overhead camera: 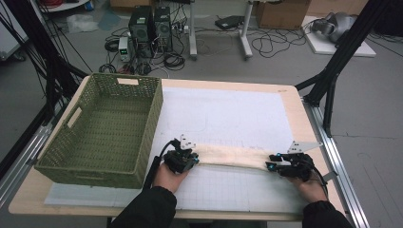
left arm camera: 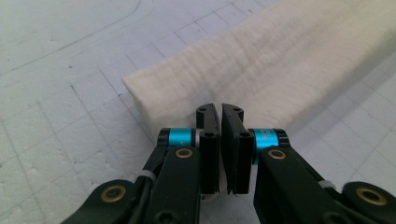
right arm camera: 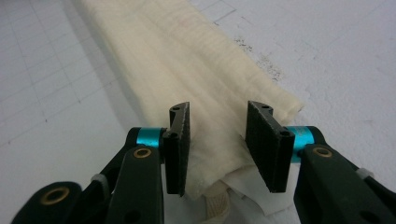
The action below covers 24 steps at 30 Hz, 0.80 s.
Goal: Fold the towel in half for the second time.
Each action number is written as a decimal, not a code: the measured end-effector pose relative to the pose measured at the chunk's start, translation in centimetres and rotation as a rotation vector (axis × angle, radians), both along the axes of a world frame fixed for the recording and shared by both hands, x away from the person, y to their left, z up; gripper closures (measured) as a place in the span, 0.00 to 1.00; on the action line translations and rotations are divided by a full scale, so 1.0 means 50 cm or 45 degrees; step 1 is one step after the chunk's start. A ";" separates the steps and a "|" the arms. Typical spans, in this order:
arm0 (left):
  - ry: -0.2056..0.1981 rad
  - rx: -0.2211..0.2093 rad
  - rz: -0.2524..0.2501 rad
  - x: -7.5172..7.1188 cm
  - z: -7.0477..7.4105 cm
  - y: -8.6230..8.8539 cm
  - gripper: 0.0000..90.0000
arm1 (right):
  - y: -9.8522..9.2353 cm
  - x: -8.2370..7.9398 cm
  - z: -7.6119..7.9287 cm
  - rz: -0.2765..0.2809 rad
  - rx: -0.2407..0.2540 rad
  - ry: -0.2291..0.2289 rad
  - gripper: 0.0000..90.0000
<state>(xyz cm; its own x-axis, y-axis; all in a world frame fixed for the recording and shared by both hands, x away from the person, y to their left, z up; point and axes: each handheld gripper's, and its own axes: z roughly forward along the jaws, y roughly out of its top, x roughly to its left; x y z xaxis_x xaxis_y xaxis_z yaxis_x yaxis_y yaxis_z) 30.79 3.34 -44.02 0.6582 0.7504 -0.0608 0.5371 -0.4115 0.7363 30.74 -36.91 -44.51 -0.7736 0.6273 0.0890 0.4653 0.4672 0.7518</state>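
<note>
A long cream cloth [overhead camera: 233, 156], folded into a narrow strip, lies across the white gridded mat [overhead camera: 228, 114]. My left gripper [overhead camera: 192, 159] is at the strip's left end. In the left gripper view its jaws [left arm camera: 220, 109] stand almost together, pinching the near edge of the cloth [left arm camera: 280, 60]. At the strip's right end is my right gripper [overhead camera: 272, 164]. In the right gripper view it [right arm camera: 219, 109] stands open astride the cloth [right arm camera: 187, 60]. The bunched end lies between the pads, which do not press on it.
A green woven basket [overhead camera: 154, 118] stands on the table's left side, close to my left hand. The wooden table's edge [overhead camera: 304, 118] runs down the right. Black frame legs, cables and computer boxes stand on the floor beyond.
</note>
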 end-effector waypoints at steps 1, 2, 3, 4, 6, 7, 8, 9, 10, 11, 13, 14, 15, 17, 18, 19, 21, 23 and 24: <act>-0.001 0.001 0.000 0.000 0.000 0.000 0.94 | -0.001 0.000 0.000 -0.003 -0.002 -0.002 0.66; -0.007 0.005 0.002 -0.001 0.000 -0.001 0.94 | -0.001 0.000 -0.001 -0.006 0.005 0.002 0.66; -0.011 0.013 -0.006 -0.002 0.000 -0.001 0.94 | -0.001 -0.001 0.000 -0.008 0.003 0.005 0.66; -0.016 0.015 -0.008 -0.002 0.000 -0.001 0.94 | -0.001 -0.001 -0.001 -0.008 0.003 -0.003 0.66; -0.013 0.013 -0.008 -0.001 0.000 -0.001 0.94 | 0.001 -0.003 0.000 -0.011 -0.004 -0.003 0.66; -0.013 0.015 -0.008 -0.001 0.000 -0.001 0.94 | 0.001 -0.003 -0.001 -0.012 -0.004 -0.003 0.66; -0.013 0.009 -0.004 -0.001 0.000 -0.001 0.94 | 0.001 -0.002 -0.001 -0.013 0.001 -0.001 0.66; -0.010 0.003 -0.002 0.000 0.000 0.000 0.94 | 0.001 -0.002 0.000 -0.013 0.001 0.003 0.65; -0.003 0.000 -0.004 0.001 0.000 0.001 0.93 | 0.002 -0.002 0.001 -0.014 0.001 0.004 0.62; 0.000 -0.010 0.001 0.001 0.001 0.000 0.92 | 0.003 -0.001 0.002 -0.017 0.007 0.013 0.59; 0.003 -0.028 -0.011 0.000 0.005 0.002 0.85 | 0.007 -0.001 0.007 -0.023 0.023 0.020 0.56; -0.007 -0.039 -0.022 -0.002 0.008 0.003 0.82 | 0.009 -0.002 0.010 -0.024 0.036 0.009 0.55; -0.012 -0.050 -0.025 -0.004 0.012 0.005 0.80 | 0.010 -0.004 0.014 -0.025 0.045 0.003 0.55; -0.030 -0.077 -0.033 -0.002 0.023 0.008 0.76 | 0.011 -0.003 0.021 -0.032 0.058 -0.017 0.54; -0.041 -0.095 -0.029 0.000 0.029 0.010 0.75 | 0.011 -0.002 0.024 -0.039 0.067 -0.017 0.54; -0.048 -0.118 -0.021 0.003 0.034 0.011 0.74 | 0.011 -0.001 0.026 -0.040 0.077 -0.016 0.53; -0.062 -0.133 -0.022 0.008 0.045 0.013 0.72 | 0.013 -0.002 0.028 -0.040 0.084 -0.018 0.53; -0.075 -0.145 -0.016 0.014 0.052 0.013 0.71 | 0.014 0.000 0.028 -0.039 0.086 -0.025 0.52; -0.081 -0.148 -0.018 0.016 0.054 0.013 0.70 | 0.014 0.000 0.028 -0.046 0.089 -0.019 0.51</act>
